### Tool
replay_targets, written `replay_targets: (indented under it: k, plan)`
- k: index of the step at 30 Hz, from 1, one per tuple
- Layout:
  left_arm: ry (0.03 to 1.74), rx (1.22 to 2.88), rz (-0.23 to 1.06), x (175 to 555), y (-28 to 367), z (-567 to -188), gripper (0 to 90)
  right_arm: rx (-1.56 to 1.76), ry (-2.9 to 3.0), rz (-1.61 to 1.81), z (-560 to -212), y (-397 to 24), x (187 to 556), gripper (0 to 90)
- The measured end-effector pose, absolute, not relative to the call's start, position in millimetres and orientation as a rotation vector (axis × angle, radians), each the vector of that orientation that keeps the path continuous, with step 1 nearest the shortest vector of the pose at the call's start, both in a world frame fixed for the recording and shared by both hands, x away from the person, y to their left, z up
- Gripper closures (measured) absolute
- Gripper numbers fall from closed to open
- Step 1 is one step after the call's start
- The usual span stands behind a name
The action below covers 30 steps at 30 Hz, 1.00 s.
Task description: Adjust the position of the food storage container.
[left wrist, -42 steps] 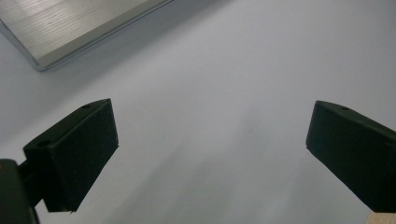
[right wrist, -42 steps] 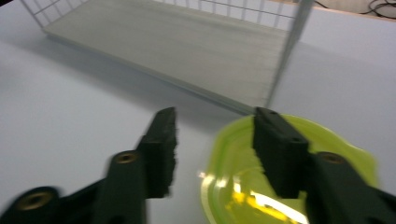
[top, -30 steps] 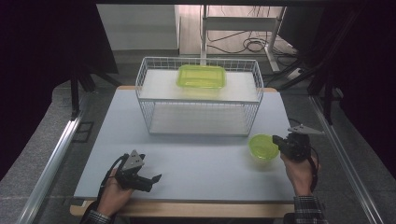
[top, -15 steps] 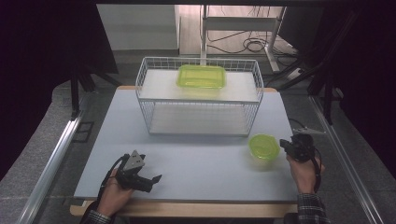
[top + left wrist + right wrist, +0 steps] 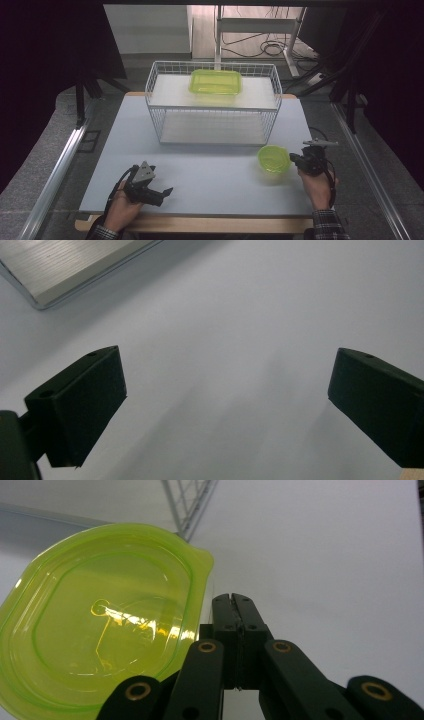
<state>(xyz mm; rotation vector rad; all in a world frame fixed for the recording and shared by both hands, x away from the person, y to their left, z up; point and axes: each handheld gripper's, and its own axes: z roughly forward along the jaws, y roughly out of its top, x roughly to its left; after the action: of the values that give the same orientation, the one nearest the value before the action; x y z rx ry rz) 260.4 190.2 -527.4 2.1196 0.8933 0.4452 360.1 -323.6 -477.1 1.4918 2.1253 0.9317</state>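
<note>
The right gripper (image 5: 306, 159), jaws pressed together on nothing, sits just right of the green bowl (image 5: 274, 159) at lower right, probably to nudge it, while the left gripper (image 5: 150, 189) rests wide open at lower left, and the basket (image 5: 212, 137) stands mid-frame.

Right gripper view: green container (image 5: 100, 625) cut off at 9 and 6 o'clock edges; claw linkage covers its near rim. Wire basket (image 5: 187, 500) cropped at 12 o'clock. Left gripper view: metal rail (image 5: 75, 265) cropped at 11 o'clock.
</note>
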Motion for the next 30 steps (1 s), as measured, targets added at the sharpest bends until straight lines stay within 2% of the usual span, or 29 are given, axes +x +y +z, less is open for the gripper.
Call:
replay_targets:
  k: [30]
  plan:
    - [0.885, 2.153, 0.445, 261, 188, -529, 1.9, 1.442, 2.348, 1.107, -485, -260, 347, 87.8]
